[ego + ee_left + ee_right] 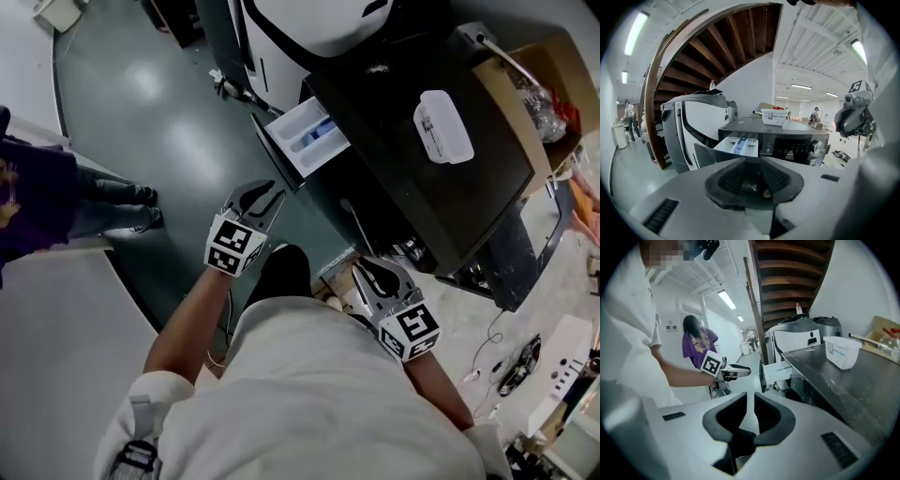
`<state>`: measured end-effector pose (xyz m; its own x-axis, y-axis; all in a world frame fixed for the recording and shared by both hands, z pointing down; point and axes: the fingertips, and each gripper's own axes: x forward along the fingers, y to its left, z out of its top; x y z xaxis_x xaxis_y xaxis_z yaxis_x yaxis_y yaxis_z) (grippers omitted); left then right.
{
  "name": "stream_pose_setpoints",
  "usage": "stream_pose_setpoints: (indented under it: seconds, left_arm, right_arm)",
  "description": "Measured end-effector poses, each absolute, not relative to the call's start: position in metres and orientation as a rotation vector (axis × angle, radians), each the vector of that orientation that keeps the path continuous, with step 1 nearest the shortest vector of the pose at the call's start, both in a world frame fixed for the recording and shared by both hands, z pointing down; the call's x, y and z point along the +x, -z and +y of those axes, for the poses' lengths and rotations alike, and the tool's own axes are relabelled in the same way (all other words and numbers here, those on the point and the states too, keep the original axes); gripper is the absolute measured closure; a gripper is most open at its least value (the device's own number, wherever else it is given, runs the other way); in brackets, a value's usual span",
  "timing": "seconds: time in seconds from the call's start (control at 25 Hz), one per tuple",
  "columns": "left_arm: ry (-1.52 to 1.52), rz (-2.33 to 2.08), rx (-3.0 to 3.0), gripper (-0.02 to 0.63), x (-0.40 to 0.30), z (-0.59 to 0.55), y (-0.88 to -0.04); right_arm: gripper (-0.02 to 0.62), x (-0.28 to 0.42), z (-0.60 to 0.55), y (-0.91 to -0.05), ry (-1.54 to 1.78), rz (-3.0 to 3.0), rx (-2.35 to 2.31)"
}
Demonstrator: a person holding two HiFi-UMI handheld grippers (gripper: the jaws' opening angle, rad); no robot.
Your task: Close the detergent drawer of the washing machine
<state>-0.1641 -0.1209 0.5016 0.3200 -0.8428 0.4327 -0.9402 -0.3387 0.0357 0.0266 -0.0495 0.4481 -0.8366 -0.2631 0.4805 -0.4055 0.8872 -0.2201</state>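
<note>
Currently: drawer [309, 137] stands pulled out of washer [375, 122]; closing left to do. Left tongs [265, 195], right tongs [368, 272]: both apart, empty, short of it.

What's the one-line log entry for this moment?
drawer: open, untouched | left gripper: open, empty, short of drawer | right gripper: open, empty, near washing machine

Drawer [302, 141] recorded white with blue insert, washer [375, 117] black, tub [442, 127] white, floor [159, 112] grey-green, box [564, 56] brown, bystander's shirt [28, 197] purple.
</note>
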Motion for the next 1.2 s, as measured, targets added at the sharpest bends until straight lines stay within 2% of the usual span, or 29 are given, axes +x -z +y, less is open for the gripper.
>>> stream_pose_setpoints:
  seconds: [0.48,0.76,1.2]
  left_arm:
    - [-0.642,-1.322,2.432,0.492,-0.199,-0.161,-0.513]
    - [-0.743,-1.246,2.444,0.486,-0.203,-0.177,-0.527]
    - [-0.711,-1.267,2.439,0.476,-0.197,-0.183,-0.539]
  right_arm:
    - [0.565,-0.037,-0.073,-0.406,-0.520,-2.488,0.787]
    - [0.565,-0.019,-0.069,-0.390,-0.564,-2.423,0.964]
    - [0.565,0.023,-0.081,-0.388,-0.592,-2.386,1.124]
